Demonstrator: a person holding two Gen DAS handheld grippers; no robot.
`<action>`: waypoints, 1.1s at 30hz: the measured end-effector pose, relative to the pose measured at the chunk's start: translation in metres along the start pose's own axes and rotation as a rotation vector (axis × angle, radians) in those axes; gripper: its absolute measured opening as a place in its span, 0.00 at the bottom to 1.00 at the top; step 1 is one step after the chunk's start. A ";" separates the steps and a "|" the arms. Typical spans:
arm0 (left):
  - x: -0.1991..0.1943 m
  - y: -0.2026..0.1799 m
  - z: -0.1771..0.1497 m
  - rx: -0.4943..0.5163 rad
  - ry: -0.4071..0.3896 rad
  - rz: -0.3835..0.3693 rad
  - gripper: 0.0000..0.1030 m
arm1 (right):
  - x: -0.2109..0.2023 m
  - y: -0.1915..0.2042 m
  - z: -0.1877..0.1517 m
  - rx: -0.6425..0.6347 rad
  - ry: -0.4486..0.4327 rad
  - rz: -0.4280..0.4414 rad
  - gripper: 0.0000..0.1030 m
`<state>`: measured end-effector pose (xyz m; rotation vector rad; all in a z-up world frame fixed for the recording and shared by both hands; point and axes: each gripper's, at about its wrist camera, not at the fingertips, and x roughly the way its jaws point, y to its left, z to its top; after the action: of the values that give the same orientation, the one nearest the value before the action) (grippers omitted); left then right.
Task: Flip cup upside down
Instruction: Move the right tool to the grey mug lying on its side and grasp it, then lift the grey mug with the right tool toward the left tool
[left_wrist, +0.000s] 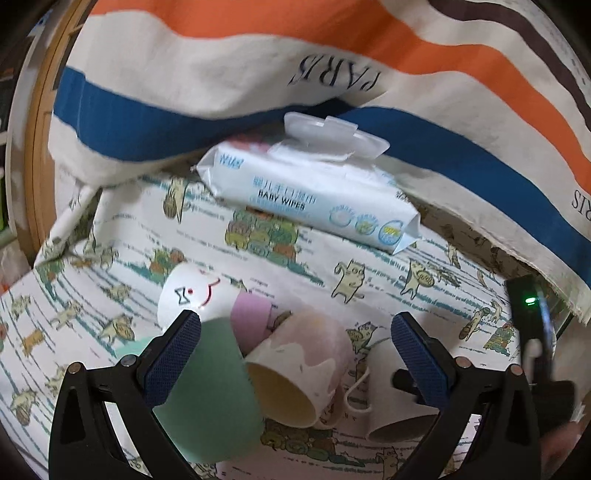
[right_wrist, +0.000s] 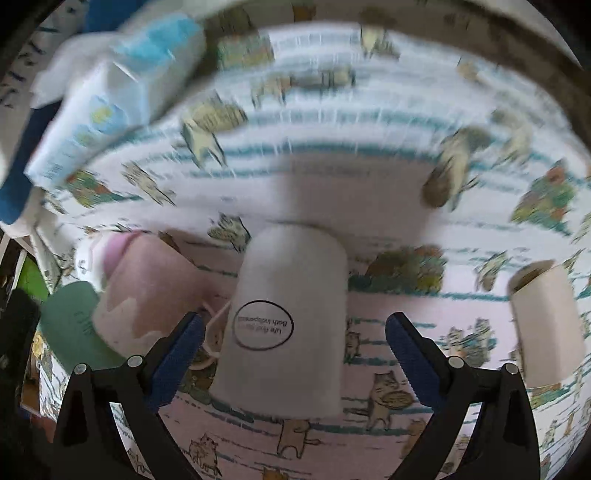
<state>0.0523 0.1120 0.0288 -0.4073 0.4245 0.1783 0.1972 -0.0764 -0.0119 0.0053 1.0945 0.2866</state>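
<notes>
Several paper cups lie on their sides on the cartoon-print cloth (left_wrist: 388, 266). In the left wrist view my left gripper (left_wrist: 295, 328) is open above a pink-and-cream cup (left_wrist: 306, 354) whose mouth faces me, with a green cup (left_wrist: 210, 391) by the left finger, a white face-print cup (left_wrist: 192, 295) behind and a white cup (left_wrist: 388, 391) by the right finger. In the right wrist view my right gripper (right_wrist: 295, 328) is open around a white cup (right_wrist: 291, 325) with a round black logo; it does not touch the cup. The pink cup (right_wrist: 144, 291) and green cup (right_wrist: 70, 321) lie to its left.
A pack of baby wipes (left_wrist: 314, 188) lies at the back; it also shows in the right wrist view (right_wrist: 110, 99). A striped fabric bag (left_wrist: 221, 74) stands behind it. A beige cup (right_wrist: 543, 321) lies at the right. A black device with a green light (left_wrist: 528, 306) is at the right edge.
</notes>
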 end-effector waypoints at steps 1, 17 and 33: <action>-0.001 -0.001 0.000 0.002 -0.001 0.002 0.99 | 0.005 0.000 0.001 0.002 0.013 -0.002 0.95; -0.008 -0.002 0.001 0.002 -0.049 0.028 0.99 | 0.036 0.004 -0.009 -0.019 0.069 0.037 0.80; -0.021 -0.022 -0.003 0.091 -0.110 0.030 0.99 | -0.039 -0.049 -0.093 0.093 -0.048 0.090 0.77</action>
<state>0.0375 0.0894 0.0427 -0.3004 0.3294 0.2086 0.1103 -0.1449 -0.0272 0.1441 1.0611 0.3141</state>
